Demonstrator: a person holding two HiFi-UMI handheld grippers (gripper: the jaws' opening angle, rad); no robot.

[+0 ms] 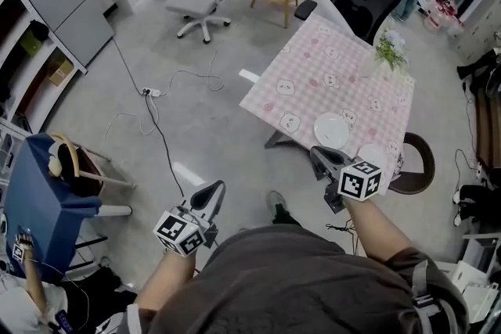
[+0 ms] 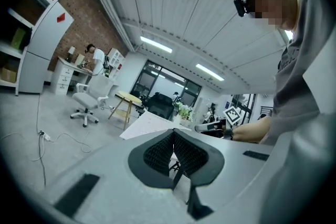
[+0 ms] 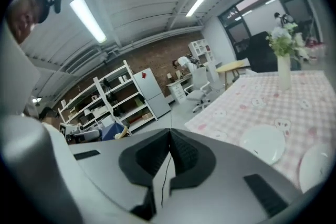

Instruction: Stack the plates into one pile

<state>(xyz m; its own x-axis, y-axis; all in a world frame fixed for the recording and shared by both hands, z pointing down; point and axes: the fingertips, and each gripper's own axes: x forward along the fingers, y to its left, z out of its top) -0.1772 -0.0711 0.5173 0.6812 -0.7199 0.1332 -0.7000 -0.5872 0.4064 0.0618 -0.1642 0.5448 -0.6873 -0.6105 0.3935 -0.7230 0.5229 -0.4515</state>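
Left gripper [image 1: 214, 190] and right gripper [image 1: 316, 157] — both clenched, empty — hang low beside the table [image 1: 313, 59], likely on approach; one plate [image 1: 331, 130] and a second plate [image 1: 374, 152] lie apart, unstacked.

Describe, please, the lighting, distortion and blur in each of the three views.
Head view: even light, sharp, lines bowing toward the edges, the plates crisp. Left gripper view: strong fisheye with dark corners, ceiling lights blown out. Right gripper view: same fisheye, the lamp glares, the plates look slightly soft.
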